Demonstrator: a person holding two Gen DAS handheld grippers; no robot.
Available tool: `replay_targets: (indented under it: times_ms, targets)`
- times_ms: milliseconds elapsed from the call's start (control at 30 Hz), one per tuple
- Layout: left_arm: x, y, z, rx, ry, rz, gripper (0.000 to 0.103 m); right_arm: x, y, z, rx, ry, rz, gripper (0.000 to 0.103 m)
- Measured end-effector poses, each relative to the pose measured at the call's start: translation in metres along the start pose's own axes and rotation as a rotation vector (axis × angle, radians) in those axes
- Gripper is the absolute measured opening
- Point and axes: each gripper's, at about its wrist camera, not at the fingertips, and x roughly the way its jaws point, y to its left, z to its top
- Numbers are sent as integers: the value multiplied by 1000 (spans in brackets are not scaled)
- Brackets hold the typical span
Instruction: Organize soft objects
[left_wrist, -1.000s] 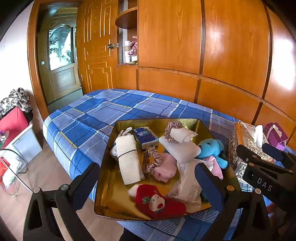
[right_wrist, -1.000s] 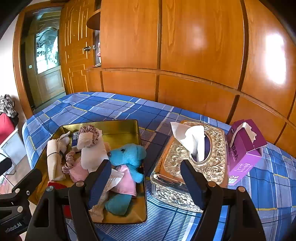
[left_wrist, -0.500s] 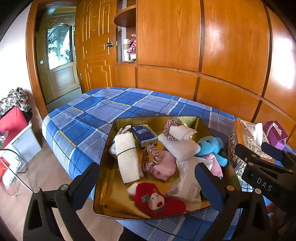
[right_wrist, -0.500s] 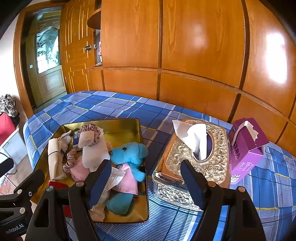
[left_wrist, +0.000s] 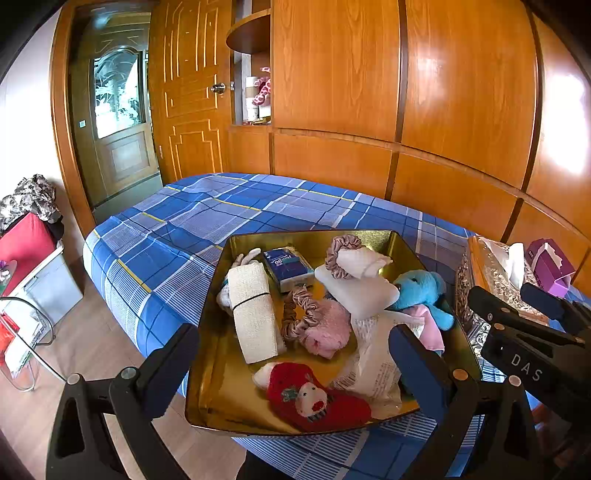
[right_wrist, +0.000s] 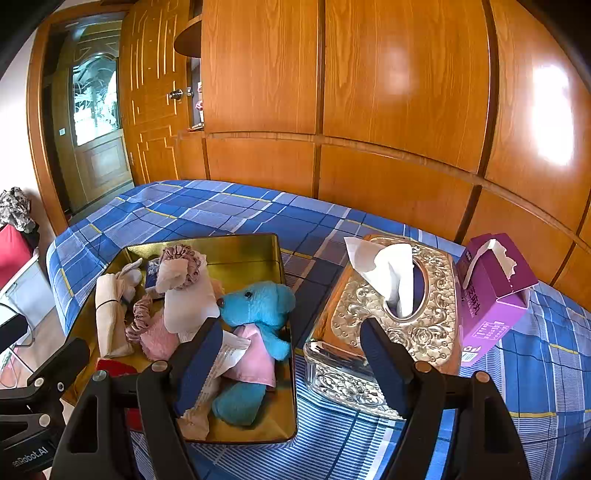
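Two grippers in your hands, both level, both pointing forward over bed in blue plaid sheet (left_wrist: 207, 221).

Left gripper (left_wrist: 291, 365): jaws spread wide, nothing between, hovering at near edge of shallow gold metal tray (left_wrist: 221, 369).

Right gripper (right_wrist: 291, 354): jaws spread wide, nothing held, hovering between tray (right_wrist: 243, 254) and ornate silver tissue box (right_wrist: 369, 325).

Tray contents: blue plush bear in pink shirt (right_wrist: 258, 306), red Christmas sock (left_wrist: 314, 402), cream rolled cloth (left_wrist: 255, 314), pink satin scrunchie (left_wrist: 301, 314), blue tissue packet (left_wrist: 288, 267).

Purple tissue carton (right_wrist: 491, 291): just beside silver box.
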Motion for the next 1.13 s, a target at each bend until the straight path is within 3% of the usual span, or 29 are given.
replay_targets:
  times_ms: [933,1067,1133]
  targets:
    - [-2,2,1,-11,-18,5,102,-1,0,-1,-1,0,-2,78]
    - [-2,2,1,-8,-17,6,98,-4,-1,0,4,-19,-2,78]
    - [-1,4,2,-20,-7,-8,102,-7,-3,2,11,-30,-2,78]
